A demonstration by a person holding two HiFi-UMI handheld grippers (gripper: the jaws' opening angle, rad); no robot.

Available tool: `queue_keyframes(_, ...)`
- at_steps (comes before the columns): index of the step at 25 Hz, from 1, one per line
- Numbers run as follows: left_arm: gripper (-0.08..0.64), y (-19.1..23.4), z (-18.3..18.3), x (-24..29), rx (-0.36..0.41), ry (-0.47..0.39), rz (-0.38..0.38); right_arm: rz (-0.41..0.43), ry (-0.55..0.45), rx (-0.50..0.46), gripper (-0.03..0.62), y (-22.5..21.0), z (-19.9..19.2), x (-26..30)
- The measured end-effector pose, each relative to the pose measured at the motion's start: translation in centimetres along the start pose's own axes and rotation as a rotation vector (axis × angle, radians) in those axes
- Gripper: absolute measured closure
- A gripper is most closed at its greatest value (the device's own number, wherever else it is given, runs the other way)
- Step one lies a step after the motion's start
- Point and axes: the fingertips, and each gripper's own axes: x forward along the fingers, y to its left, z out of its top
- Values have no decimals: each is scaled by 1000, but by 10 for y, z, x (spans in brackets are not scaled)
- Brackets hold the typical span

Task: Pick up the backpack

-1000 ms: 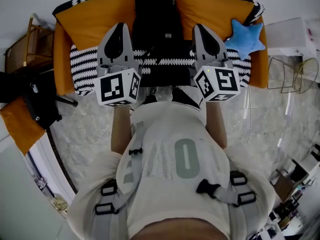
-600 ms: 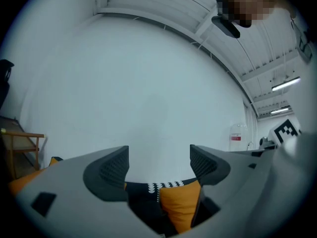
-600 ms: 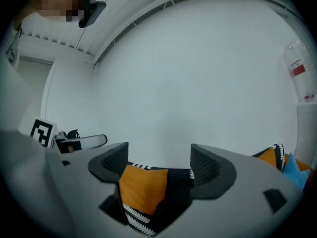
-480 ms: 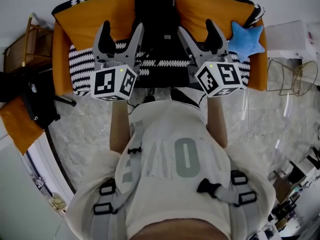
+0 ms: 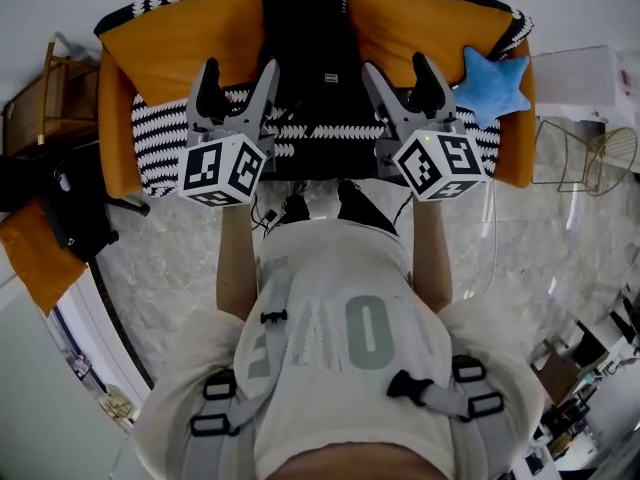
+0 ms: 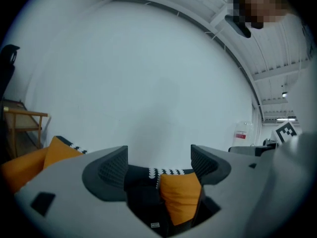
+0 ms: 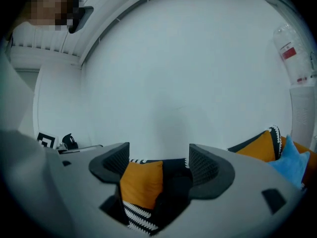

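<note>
The backpack (image 5: 305, 58) leans upright against the sofa (image 5: 165, 138) backrest, straight ahead and between both tools. The left hand-held gripper (image 5: 238, 76) is spread wide and empty. The right hand-held gripper (image 5: 397, 70) is also empty, with its jaws closing slightly. Both look equally near.

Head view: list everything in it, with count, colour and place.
backpack: one, black, upright mid-sofa
cushions: two, orange, either side of the backpack
star pillow: one, blue, sofa's right end
sofa: one, black-and-white patterned cover, against the wall
wooden frame: one, brown, left of the sofa
wire stand: one, pale, right of the sofa
shirt: one, off-white, bottom centre
left gripper: one, grey, before the backpack, jaws open, empty
right gripper: one, grey, before the backpack, jaws closing, nothing between them
</note>
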Motion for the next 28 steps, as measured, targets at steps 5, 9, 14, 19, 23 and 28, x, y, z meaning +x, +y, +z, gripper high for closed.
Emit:
queue_keyframes(5, 178, 48, -89, 35, -48, 155, 48, -41, 104, 48, 224, -47, -57, 36)
queue_keyframes(9, 175, 92, -190, 63, -82, 286, 92, -78, 212, 86, 224, -89, -138, 68)
queue_keyframes(14, 175, 141, -315, 93, -137, 430, 101, -127, 312, 174, 224, -145, -246, 104)
queue_keyframes(19, 173, 184, -407, 109, -125, 547, 137, -176, 422, 229, 224, -187, -342, 120)
queue_keyframes(23, 160, 206, -460, 110, -150, 627, 181, -208, 509, 255, 224, -210, -401, 123)
queue_keyframes(28, 160, 212, -512, 120, -204, 698, 182, -227, 613, 320, 224, -232, -465, 126)
